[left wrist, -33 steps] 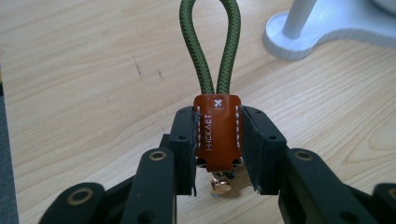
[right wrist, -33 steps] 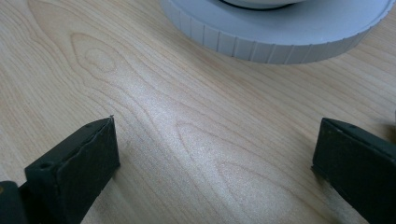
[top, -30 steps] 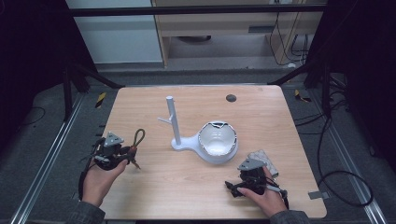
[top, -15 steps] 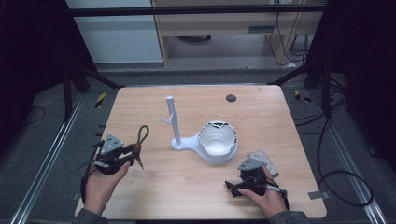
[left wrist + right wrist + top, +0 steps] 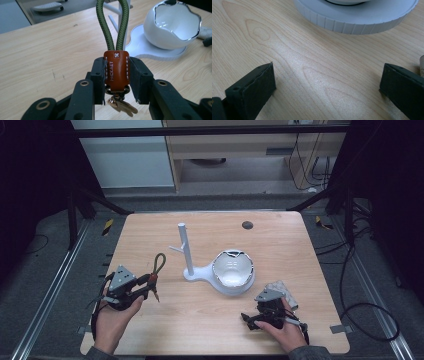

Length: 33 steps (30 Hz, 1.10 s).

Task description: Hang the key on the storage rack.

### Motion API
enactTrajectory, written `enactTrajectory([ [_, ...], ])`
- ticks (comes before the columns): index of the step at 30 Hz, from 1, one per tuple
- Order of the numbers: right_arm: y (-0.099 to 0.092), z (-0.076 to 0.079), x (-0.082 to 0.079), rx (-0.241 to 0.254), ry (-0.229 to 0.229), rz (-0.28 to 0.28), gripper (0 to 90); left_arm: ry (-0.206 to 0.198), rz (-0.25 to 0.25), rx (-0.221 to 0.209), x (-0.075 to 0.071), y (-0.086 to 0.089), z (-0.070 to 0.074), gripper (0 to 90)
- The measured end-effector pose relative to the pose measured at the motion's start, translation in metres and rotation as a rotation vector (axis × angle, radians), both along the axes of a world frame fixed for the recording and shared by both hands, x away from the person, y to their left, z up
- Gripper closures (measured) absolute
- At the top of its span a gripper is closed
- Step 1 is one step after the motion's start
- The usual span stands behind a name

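My left gripper (image 5: 149, 284) is shut on a key strap: its pads pinch the brown leather tag (image 5: 116, 70). The green rope loop (image 5: 103, 25) sticks up past the jaws and small keys (image 5: 122, 106) hang below. In the high view the strap (image 5: 159, 262) is held just above the table, left of a white stand with an upright post (image 5: 184, 247) and a white bowl (image 5: 232, 272) on its base. My right gripper (image 5: 247, 319) rests on the table in front of the bowl. Its jaws stand wide open (image 5: 327, 82) over bare wood, near the stand's ribbed base (image 5: 357, 22).
A small grey patterned object (image 5: 280, 290) lies beside my right hand. A dark round spot (image 5: 247, 225) sits near the table's far edge. The wooden table (image 5: 280, 245) has bare room behind the stand and between the two hands.
My left gripper has shifted a little to the right, toward the stand, with the key strap still in it. The right gripper has stayed where it was.
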State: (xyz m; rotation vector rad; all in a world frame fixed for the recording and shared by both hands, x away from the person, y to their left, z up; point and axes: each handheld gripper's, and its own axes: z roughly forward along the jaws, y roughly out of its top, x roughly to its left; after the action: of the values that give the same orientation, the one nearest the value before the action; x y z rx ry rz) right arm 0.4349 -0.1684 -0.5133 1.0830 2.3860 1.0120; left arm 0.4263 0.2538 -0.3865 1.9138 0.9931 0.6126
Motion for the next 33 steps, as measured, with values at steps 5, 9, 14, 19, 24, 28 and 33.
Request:
enactTrajectory([
  [5,0.000,0.000,0.000,0.000,0.000,0.000,0.3,-0.029,-0.006,-0.014,-0.003,-0.003,0.006,66.2],
  [9,0.000,0.000,0.000,0.000,-0.001,0.001,0.2,-0.042,-0.017,-0.027,-0.006,-0.005,0.007,66.2],
  [14,0.000,0.000,0.000,0.000,0.000,0.000,0.3,-0.048,-0.017,-0.036,-0.006,-0.007,0.008,66.2],
  [19,0.000,0.000,0.000,0.000,0.000,0.000,0.2,-0.051,-0.022,-0.041,-0.006,-0.010,0.008,66.2],
  [24,0.000,0.000,0.000,0.000,-0.001,0.000,0.2,-0.055,-0.033,-0.043,-0.005,-0.016,0.009,66.2],
  [28,0.000,0.000,0.000,0.000,-0.001,0.001,0.3,-0.056,-0.037,-0.045,-0.003,-0.020,0.011,66.2],
  [33,0.000,0.000,0.000,-0.001,-0.002,0.001,0.3,-0.063,-0.044,-0.054,-0.002,-0.025,0.014,66.2],
])
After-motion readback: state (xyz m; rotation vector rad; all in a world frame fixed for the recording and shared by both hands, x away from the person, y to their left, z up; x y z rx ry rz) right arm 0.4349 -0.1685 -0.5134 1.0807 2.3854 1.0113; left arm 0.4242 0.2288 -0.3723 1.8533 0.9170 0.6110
